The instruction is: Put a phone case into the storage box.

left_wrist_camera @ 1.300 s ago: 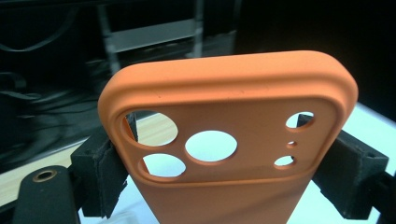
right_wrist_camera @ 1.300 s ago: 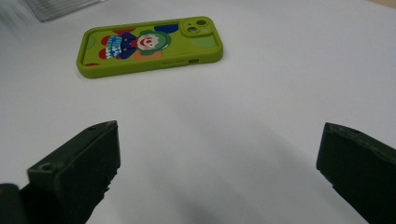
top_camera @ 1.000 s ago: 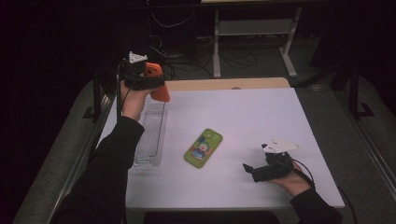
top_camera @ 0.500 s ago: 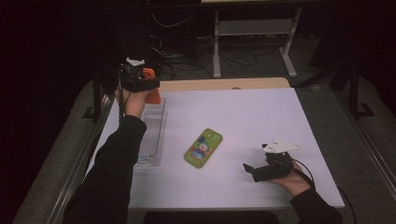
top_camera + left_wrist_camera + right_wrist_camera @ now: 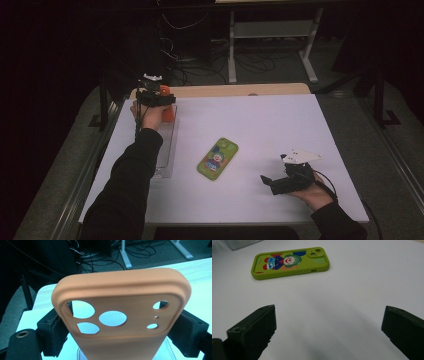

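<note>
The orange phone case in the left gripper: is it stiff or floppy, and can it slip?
The orange phone case is probably light and somewhat flexible: an empty shell with camera holes. It stands upright between the left gripper fingers, so it is not floppy. Its matte surface seems unlikely to slip.

I lowered my left gripper (image 5: 161, 102), with the orange case (image 5: 168, 113) clamped across its width, toward the far end of the clear tray (image 5: 167, 150). The case sank behind my hand, nearer the tray.
</note>
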Available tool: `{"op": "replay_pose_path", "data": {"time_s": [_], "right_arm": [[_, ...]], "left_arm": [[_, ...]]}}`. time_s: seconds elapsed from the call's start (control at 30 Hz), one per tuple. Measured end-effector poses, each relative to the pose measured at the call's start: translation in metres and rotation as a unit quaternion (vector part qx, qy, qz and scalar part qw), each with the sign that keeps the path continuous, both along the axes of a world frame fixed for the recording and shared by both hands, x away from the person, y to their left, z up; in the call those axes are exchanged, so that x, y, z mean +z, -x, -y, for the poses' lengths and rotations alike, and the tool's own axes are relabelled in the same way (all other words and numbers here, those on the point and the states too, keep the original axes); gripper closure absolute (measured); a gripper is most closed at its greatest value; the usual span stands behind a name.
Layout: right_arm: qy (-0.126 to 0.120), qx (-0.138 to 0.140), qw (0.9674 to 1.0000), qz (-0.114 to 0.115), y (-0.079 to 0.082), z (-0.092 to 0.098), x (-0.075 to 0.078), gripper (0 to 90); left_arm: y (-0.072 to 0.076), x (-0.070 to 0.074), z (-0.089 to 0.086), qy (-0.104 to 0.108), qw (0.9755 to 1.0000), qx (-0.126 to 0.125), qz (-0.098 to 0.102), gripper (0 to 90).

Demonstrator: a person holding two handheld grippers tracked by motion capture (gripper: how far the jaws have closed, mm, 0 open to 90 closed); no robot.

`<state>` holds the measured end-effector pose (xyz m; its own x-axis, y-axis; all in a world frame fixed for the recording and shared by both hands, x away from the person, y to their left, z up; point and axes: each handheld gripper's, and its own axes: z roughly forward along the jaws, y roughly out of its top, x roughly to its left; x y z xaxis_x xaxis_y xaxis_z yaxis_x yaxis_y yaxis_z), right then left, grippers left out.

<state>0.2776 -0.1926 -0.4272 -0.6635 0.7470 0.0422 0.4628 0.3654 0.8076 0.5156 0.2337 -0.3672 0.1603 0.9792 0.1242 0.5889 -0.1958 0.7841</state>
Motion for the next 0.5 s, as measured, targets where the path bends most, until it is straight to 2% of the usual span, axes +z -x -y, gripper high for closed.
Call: {"op": "replay_pose_path", "data": {"time_s": [0.13, 0.33, 0.4, 0.5], "right_arm": [[-0.001, 0.0, 1.0, 0.003, 0.0, 0.0, 0.0, 0.0], [0.0, -0.001, 1.0, 0.001, 0.0, 0.001, 0.0, 0.0], [0.0, -0.001, 1.0, 0.003, 0.001, 0.001, 0.0, 0.0], [0.0, -0.001, 1.0, 0.003, 0.0, 0.002, 0.0, 0.0]], "left_arm": [[-0.003, -0.006, 0.001, 0.005, 0.9999, 0.002, -0.01, 13.3], [-0.007, -0.01, 0.0, 0.013, 0.9999, 0.007, -0.003, 12.9], [-0.008, -0.012, 0.0, 0.007, 1.0, 0.005, -0.005, 12.5], [-0.008, -0.012, -0.002, 0.018, 0.9998, 0.003, -0.006, 11.9]]}}
